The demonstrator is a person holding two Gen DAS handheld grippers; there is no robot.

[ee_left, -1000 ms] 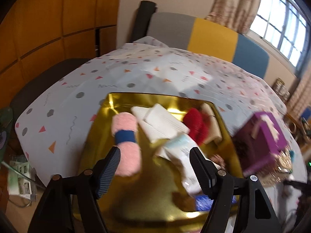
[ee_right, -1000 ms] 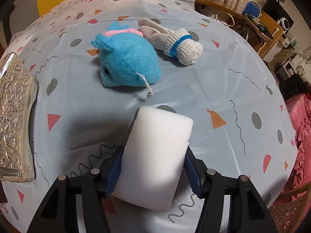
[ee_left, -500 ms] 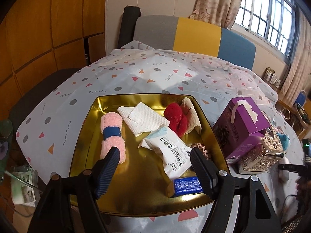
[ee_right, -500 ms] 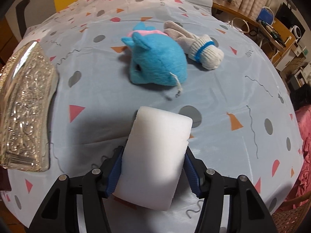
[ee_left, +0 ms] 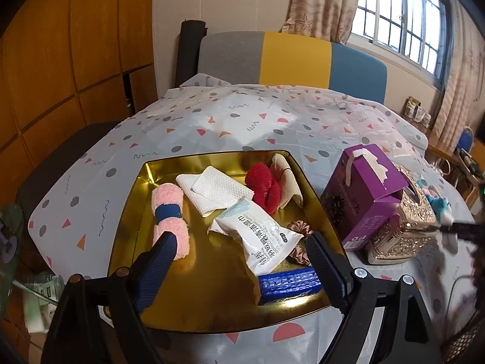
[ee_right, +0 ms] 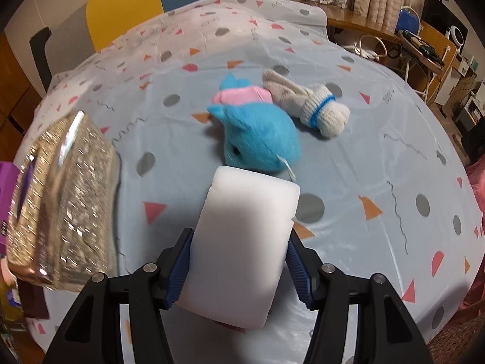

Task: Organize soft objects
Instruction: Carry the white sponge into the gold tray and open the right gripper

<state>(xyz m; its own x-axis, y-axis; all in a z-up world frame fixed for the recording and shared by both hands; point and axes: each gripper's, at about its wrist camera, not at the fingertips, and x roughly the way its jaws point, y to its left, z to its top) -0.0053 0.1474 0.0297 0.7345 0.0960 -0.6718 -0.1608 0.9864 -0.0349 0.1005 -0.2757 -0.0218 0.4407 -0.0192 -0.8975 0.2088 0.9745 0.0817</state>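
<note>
Holding item: white sponge block (ee_right: 245, 248), pinched at its lower sides between the blue pads of the right gripper (ee_right: 239, 270), centre-bottom of the right wrist view, lifted above the patterned tablecloth (ee_right: 379, 163). Loose items beyond it: blue plush toy (ee_right: 260, 136) and rolled white gloves (ee_right: 315, 112), touching, upper centre. Left gripper (ee_left: 241, 261): fingers spread wide, holding nothing, hovering over the near part of the gold tray (ee_left: 136, 212), which already carries a pink rolled towel (ee_left: 169, 212), white cloths (ee_left: 215, 191), red plush piece (ee_left: 263, 185), wipes packet (ee_left: 260, 236) and blue scrubber (ee_left: 288, 283). Risks, judged: the sponge's grip is low and soft, so it may pivot or slip; the glittery tissue box (ee_right: 63, 206) and purple carton (ee_left: 363, 194) stand between sponge and tray and could be knocked. Open room: bare tray floor lower centre; raised rim needs clearing.
</note>
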